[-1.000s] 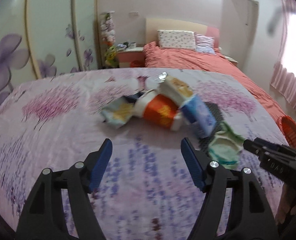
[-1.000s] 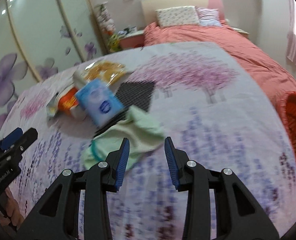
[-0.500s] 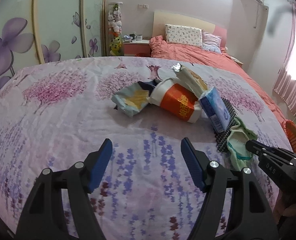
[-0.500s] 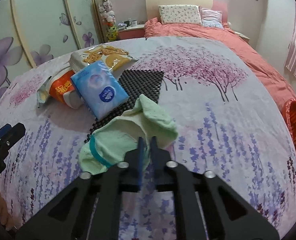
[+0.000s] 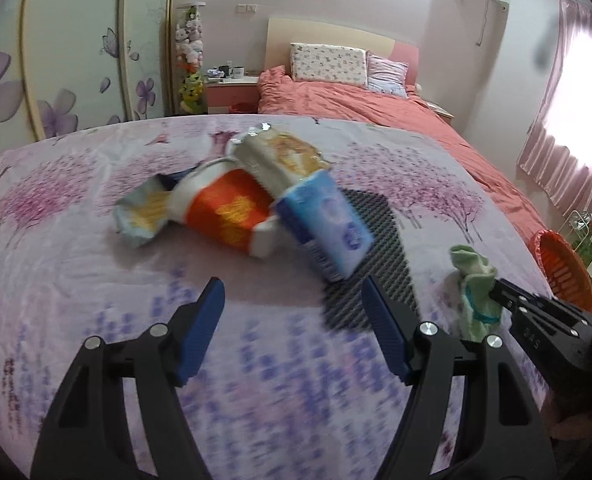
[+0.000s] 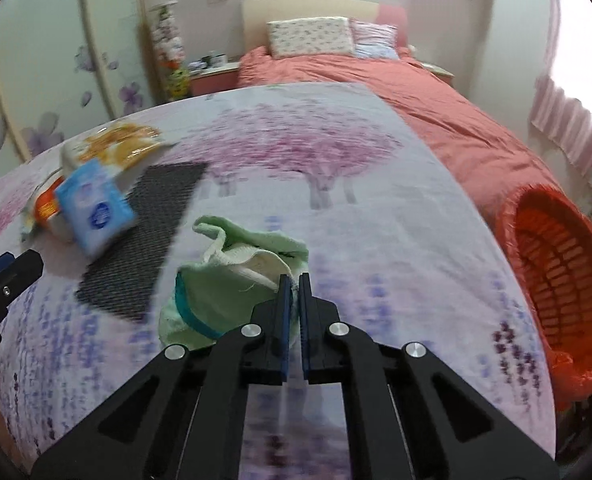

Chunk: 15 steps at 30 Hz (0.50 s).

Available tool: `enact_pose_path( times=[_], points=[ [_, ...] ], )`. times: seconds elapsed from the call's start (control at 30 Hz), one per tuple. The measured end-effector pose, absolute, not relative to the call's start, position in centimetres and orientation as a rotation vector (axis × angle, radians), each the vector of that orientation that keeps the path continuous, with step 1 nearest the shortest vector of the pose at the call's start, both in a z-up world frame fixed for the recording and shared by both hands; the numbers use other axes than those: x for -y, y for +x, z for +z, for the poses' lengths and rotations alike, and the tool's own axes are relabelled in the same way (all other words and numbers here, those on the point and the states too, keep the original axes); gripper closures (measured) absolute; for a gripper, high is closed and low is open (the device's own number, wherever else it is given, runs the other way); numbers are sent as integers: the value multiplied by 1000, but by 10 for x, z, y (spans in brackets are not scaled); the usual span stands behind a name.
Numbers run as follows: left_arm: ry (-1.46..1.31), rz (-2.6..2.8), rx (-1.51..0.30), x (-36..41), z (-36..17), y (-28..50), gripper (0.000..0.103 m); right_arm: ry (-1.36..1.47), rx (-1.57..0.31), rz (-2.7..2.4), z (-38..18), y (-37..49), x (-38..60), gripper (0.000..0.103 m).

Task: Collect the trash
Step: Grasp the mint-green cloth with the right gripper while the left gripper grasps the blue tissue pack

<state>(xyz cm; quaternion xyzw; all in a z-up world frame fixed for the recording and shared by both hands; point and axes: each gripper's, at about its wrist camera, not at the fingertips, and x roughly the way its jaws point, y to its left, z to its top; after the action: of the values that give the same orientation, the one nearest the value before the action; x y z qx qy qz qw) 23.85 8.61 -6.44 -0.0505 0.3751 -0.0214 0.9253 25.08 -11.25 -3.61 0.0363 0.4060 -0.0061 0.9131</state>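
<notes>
My right gripper is shut on a pale green cloth and holds it just above the flowered bedspread; the cloth also shows in the left wrist view. My left gripper is open and empty, short of a trash pile: a blue tissue pack, an orange-and-white cup, a yellow snack bag and a crumpled wrapper. The blue pack and snack bag lie to the left in the right wrist view.
An orange basket stands past the bedspread's right edge, also seen in the left wrist view. A black mesh mat lies by the pile. A red bed and a nightstand are behind.
My right gripper closed on the green cloth, lifted it off the mat and swung right toward the basket. My left gripper stayed open and drifted nearer the pile.
</notes>
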Motion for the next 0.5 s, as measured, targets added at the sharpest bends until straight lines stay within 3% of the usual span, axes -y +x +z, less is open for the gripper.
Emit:
enact_pose_path(
  times=[0.4, 0.5],
  points=[
    [-115, -28, -836, -59, -81, 285, 38, 122, -831, 12, -39, 248, 130, 98],
    [-144, -36, -849, -59, -84, 293, 44, 139, -834, 20, -40, 248, 133, 98]
  ],
)
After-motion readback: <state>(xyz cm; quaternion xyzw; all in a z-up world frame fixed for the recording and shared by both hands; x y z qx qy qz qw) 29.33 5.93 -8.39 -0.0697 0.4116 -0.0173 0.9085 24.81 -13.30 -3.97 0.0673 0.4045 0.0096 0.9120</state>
